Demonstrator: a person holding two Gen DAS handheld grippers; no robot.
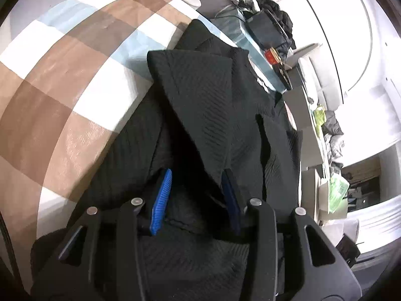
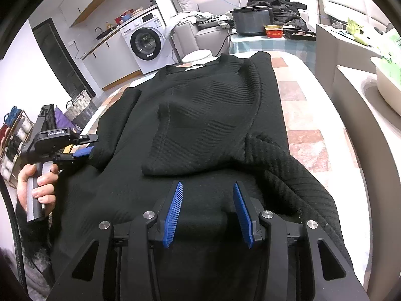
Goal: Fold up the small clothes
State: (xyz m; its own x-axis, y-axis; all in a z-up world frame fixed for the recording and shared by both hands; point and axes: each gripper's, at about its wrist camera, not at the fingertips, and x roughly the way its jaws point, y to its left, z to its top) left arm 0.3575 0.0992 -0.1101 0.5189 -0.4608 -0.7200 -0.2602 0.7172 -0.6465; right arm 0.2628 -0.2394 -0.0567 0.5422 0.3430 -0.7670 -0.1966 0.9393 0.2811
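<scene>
A black ribbed sweater (image 2: 205,125) lies flat on the checked tablecloth (image 2: 295,92), neck at the far end, one sleeve folded across its front. My right gripper (image 2: 208,188) is open, hovering over the sweater's near hem, nothing between its blue pads (image 2: 174,213). My left gripper (image 1: 198,175) is open with its jaws on either side of a raised fold of the sweater (image 1: 200,95). In the right wrist view the left gripper (image 2: 87,148) is at the sweater's left edge, held by a hand.
The tablecloth (image 1: 62,75) extends left of the sweater. Beyond the table's far end stand a black box (image 2: 250,20), a red tin (image 2: 273,31) and a dark tray. A washing machine (image 2: 145,45) stands at the back left, a white counter with a tub (image 2: 386,85) at the right.
</scene>
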